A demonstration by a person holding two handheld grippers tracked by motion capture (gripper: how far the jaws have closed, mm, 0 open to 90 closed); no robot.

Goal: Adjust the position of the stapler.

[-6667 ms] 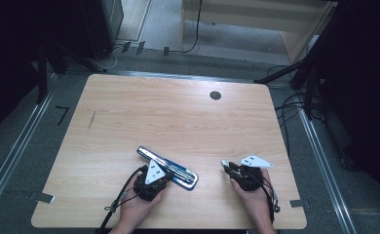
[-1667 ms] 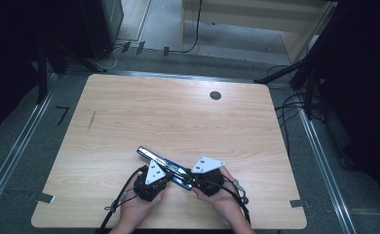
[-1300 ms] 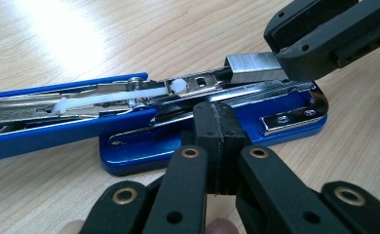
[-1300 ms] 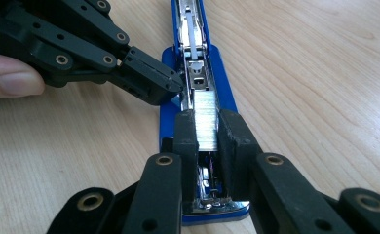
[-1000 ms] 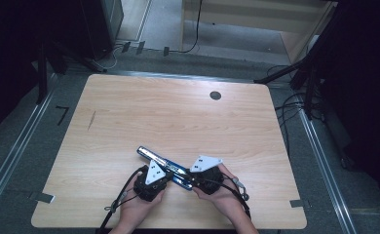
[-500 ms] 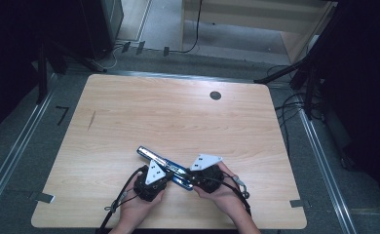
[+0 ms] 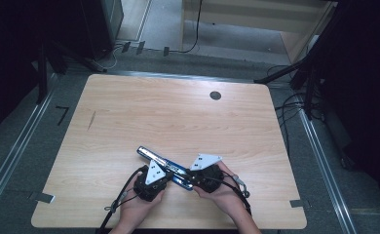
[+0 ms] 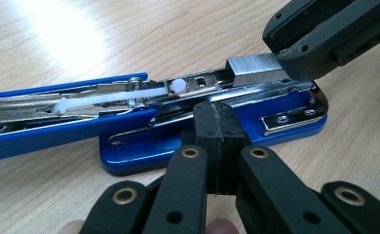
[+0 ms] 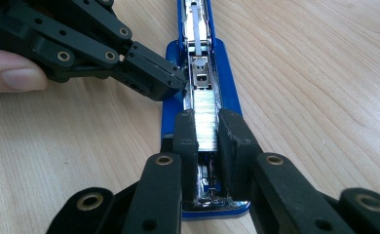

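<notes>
A blue stapler [image 7: 155, 159] lies opened out flat near the table's front edge, its metal staple channel [image 9: 201, 73] facing up. My right gripper [image 9: 207, 130] is shut on a silver strip of staples [image 9: 206, 119], held in line with the channel at the stapler's front end. In the left gripper view the strip [image 8: 250, 69] rests on the channel's end. My left gripper [image 8: 216, 141] is shut with nothing between its pads. Its tip rests against the side of the stapler [image 8: 212, 141]. In the high view the left gripper [image 7: 164, 176] and right gripper [image 7: 192, 179] meet at the stapler.
The wooden table [image 7: 178, 117] has a dark round grommet [image 7: 215, 95] at the back right and a short dark mark [image 7: 91, 120] at the left. Cables trail from both grippers toward the front edge. Dark equipment and floor cables surround the table.
Since the oldest frame my right gripper has moved left from open table to the stapler's front end. Over the last second nothing has visibly moved.
</notes>
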